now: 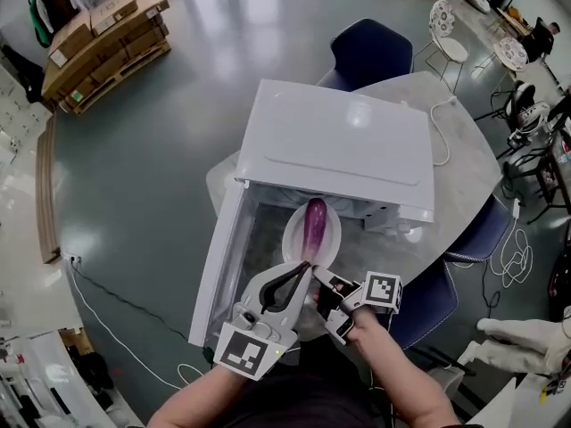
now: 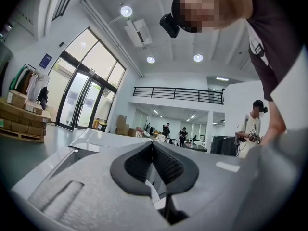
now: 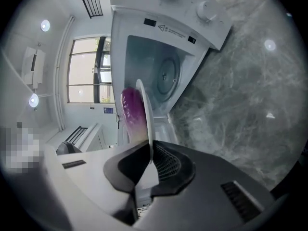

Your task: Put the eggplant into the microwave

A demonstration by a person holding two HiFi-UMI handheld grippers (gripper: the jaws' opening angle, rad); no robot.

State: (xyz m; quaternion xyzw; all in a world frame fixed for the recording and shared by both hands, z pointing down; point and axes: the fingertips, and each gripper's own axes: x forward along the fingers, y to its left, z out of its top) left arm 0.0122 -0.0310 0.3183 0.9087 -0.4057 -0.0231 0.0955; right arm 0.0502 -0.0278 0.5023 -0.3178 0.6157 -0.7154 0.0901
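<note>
The microwave is open, and the plate with the eggplant is at its mouth, not inside yet, the right claw pinching the plate's rim, the left claw closed on nothing.

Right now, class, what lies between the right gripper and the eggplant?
Only the white plate: the right gripper pinches its rim and the eggplant lies on it, clearest in the right gripper view.
</note>
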